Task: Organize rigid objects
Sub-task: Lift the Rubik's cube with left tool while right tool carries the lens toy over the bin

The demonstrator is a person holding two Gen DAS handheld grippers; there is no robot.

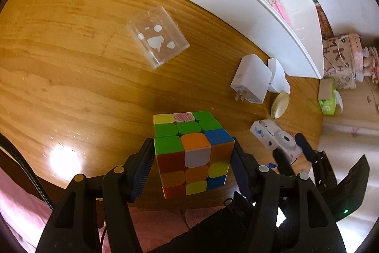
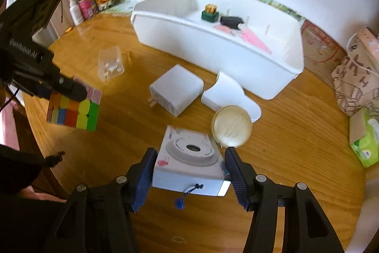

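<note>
The left tongs (image 1: 193, 158) are closed on a multicoloured plastic puzzle cube (image 1: 193, 153), one blue-ribbed pad pressed on each side of it, and the cube hangs in the air above the near edge of the round wooden bench (image 1: 71, 63). The right tongs (image 2: 190, 166) stand around a small white toy camera (image 2: 189, 164) with a grey lens ring, which lies face up on the bench; the pads are very near its two sides, but I cannot tell if they press it. Just beyond the camera lies a round cream-gold case (image 2: 232, 126), touching a curved white plastic piece (image 2: 227, 93). Beside this piece, to the left, lies a white square wall charger (image 2: 176, 93) with its metal pins pointing to the near left. Farther left is a clear plastic box (image 1: 157, 37) with small white pieces inside. At the far side stands a long white plastic organizer tray (image 2: 189, 44), and in it are a green and gold small object (image 2: 209, 13), a black object (image 2: 232, 20) and a pink object (image 2: 254, 38).
</note>
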